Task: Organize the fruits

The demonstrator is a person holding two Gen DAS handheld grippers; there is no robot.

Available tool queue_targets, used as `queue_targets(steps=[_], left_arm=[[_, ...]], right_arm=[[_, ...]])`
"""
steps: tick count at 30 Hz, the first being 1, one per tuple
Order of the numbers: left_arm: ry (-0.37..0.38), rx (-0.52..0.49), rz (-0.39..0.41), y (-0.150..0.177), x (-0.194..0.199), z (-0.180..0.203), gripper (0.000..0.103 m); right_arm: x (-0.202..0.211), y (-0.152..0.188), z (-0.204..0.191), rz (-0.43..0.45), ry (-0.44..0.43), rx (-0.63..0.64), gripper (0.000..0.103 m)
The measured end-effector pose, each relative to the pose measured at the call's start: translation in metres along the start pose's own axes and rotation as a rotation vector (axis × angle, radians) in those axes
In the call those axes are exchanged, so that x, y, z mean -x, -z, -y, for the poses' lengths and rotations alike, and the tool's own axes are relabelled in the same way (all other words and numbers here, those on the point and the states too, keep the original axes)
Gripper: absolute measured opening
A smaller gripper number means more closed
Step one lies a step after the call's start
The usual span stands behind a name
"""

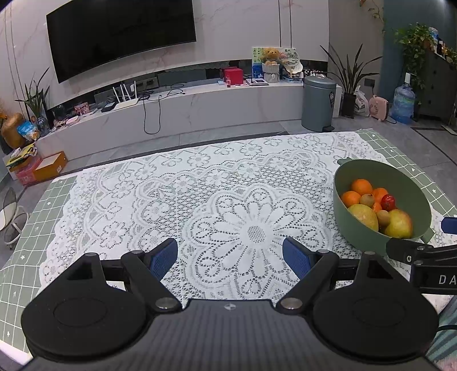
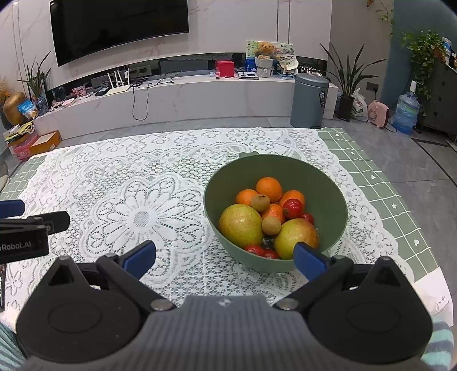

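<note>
Both grippers, left gripper [image 1: 230,255] and right gripper [image 2: 224,256], spread empty near fruit-filled green bowl [image 2: 328,182].

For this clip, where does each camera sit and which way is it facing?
Left wrist view: on the left gripper, looking forward over the lace tablecloth; both fingers spread, the right gripper at its right edge.
Right wrist view: on the right gripper, aimed at the green bowl of fruit; fingers spread, the left gripper at its left edge.
Shared: bowl, tablecloth, TV, grey bin.

Even, soft indoor light; sharp focus; strong fisheye bending, dark corners.
</note>
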State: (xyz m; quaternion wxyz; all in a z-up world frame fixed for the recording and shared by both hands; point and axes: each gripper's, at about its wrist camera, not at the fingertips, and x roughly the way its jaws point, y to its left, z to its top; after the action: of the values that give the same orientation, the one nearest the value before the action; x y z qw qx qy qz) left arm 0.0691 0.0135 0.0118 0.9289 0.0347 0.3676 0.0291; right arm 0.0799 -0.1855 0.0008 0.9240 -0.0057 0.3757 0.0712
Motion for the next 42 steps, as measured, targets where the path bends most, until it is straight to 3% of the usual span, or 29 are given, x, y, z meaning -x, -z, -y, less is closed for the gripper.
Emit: queue_targets(steps=[42], left_arm=[[0.009, 0.013, -0.018, 0.0014, 0.0009, -0.0004, 0.097]], right_arm=[[-0.0052, 0.0004, -0.0033, -0.033, -0.016, 0.013, 0.099]])
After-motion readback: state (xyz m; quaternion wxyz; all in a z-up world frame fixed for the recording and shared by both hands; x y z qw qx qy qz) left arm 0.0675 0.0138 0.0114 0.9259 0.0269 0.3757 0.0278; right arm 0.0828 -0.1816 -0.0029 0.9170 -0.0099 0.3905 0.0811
